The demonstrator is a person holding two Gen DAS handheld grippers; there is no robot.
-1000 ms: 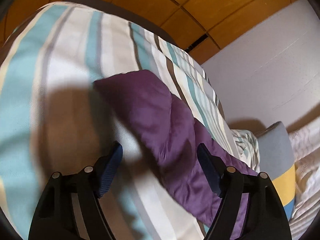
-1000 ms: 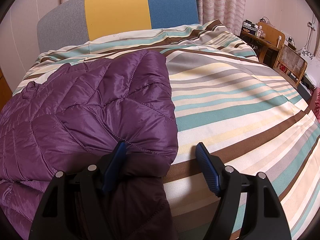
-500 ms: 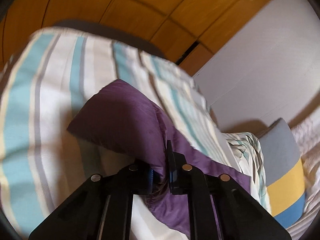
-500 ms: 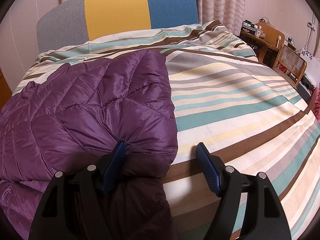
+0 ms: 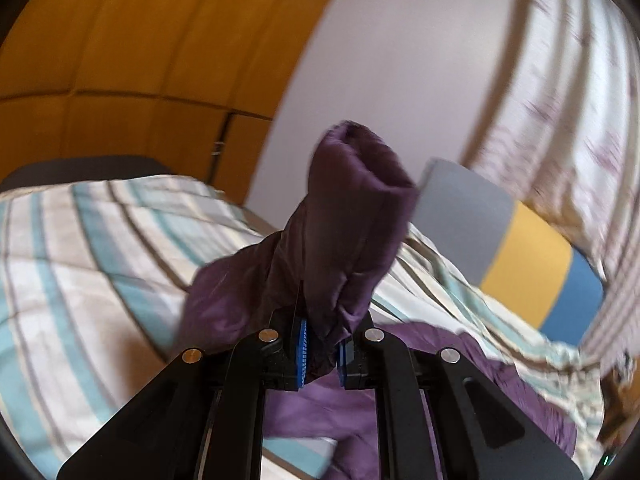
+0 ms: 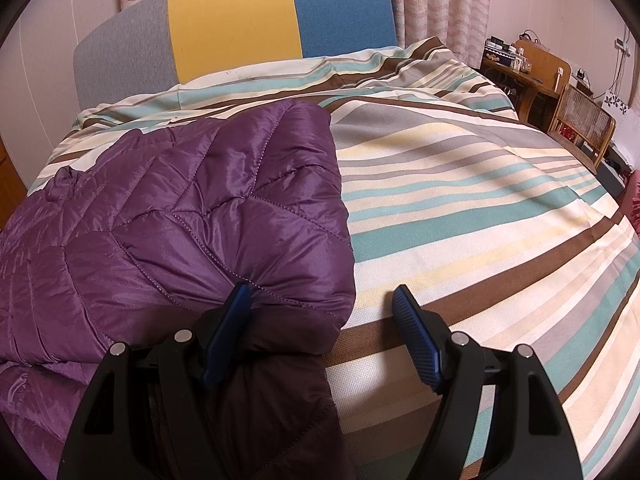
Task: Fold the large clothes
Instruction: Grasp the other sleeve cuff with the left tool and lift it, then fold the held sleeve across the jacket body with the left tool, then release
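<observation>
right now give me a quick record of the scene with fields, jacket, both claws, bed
jacket: purple quilted jacket, spread on the left part of the bed
sleeve: sleeve raised off the bed, cuff end up
left claw: left claw shut on the sleeve
right claw: right claw open, over the jacket's near right corner; one pad is on the fabric, the other over bare cover
bed: striped bed cover
headboard: grey, yellow and blue headboard
fold: not yet finished
</observation>
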